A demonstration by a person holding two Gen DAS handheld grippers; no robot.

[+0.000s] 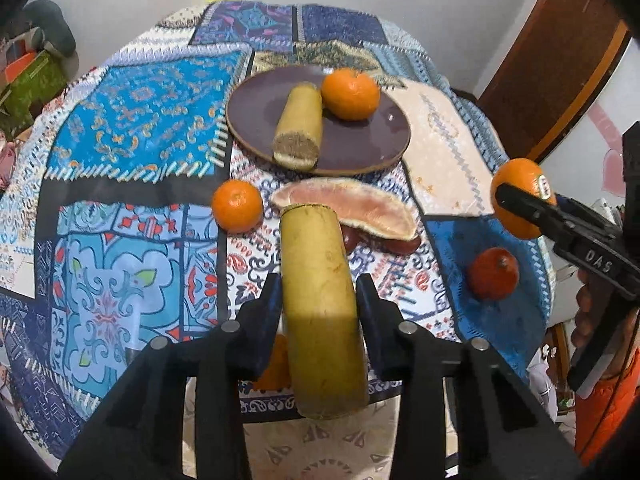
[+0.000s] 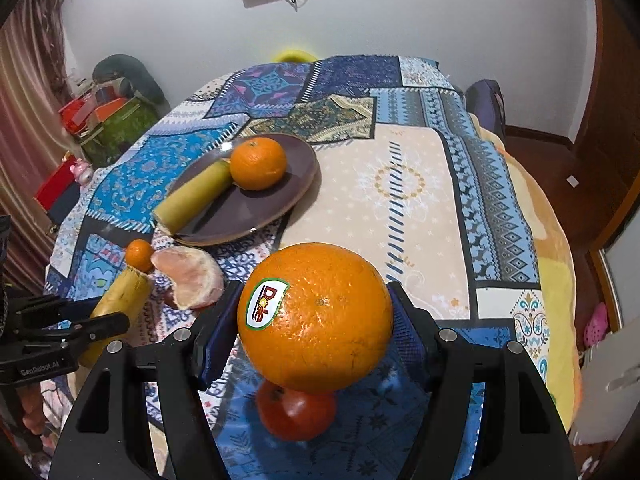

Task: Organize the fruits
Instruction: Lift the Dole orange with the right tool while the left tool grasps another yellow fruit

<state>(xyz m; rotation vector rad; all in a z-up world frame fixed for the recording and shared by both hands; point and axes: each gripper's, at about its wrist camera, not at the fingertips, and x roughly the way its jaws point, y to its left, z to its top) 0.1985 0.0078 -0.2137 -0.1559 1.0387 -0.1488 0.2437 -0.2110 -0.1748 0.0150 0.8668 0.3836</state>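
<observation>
My left gripper (image 1: 318, 300) is shut on a yellow-green sugarcane piece (image 1: 320, 304) and holds it above the table; it also shows in the right wrist view (image 2: 120, 300). My right gripper (image 2: 316, 320) is shut on a large orange (image 2: 316, 316) with a sticker, seen at the right in the left wrist view (image 1: 520, 196). A purple plate (image 1: 360, 148) (image 2: 248, 216) holds another sugarcane piece (image 1: 300, 128) (image 2: 192, 196) and an orange (image 1: 351, 94) (image 2: 258, 164).
On the patchwork tablecloth (image 2: 400, 200) lie a small orange (image 1: 237, 206) (image 2: 139, 254), a pink pomelo segment (image 1: 352, 204) (image 2: 188, 276) with dark red fruit (image 1: 400, 245) under it, and a red-orange persimmon (image 1: 494, 274) (image 2: 296, 414) below my right gripper. Boxes (image 2: 104, 116) stand at the left.
</observation>
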